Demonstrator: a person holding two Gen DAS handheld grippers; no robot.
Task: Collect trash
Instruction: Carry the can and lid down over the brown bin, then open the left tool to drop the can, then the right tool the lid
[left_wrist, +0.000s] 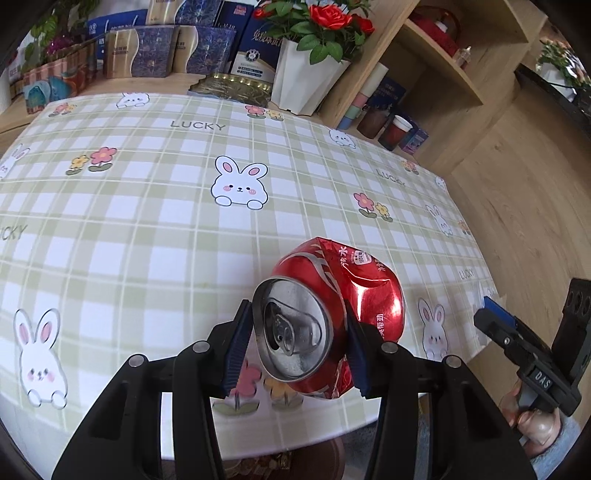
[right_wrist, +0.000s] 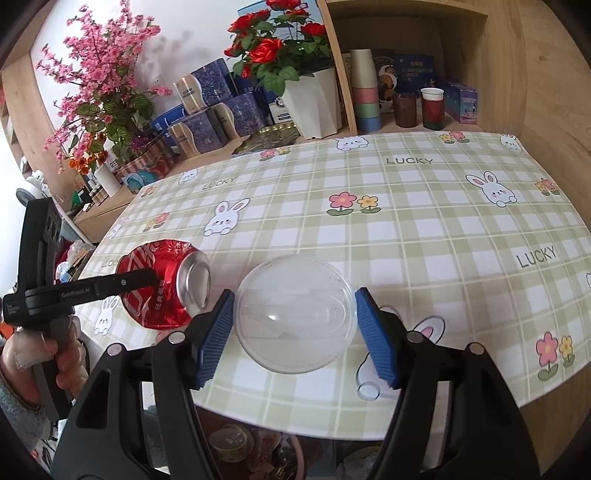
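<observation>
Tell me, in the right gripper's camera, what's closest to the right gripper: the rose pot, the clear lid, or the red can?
1. clear lid, between the right gripper's blue pads.
2. red can, just left, in the left gripper.
3. rose pot, far back beyond the table.

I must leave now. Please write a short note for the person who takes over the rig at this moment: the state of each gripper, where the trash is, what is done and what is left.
Left gripper: shut on the crushed red can, held clear above the near table edge.
Right gripper: holds the clear plastic dome lid between its blue pads.
The checked tablecloth shows no other loose trash in either view.
Done: both pieces picked up.
Left: drop both into a bin; none is clearly visible, though something round shows below the table edge.
</observation>
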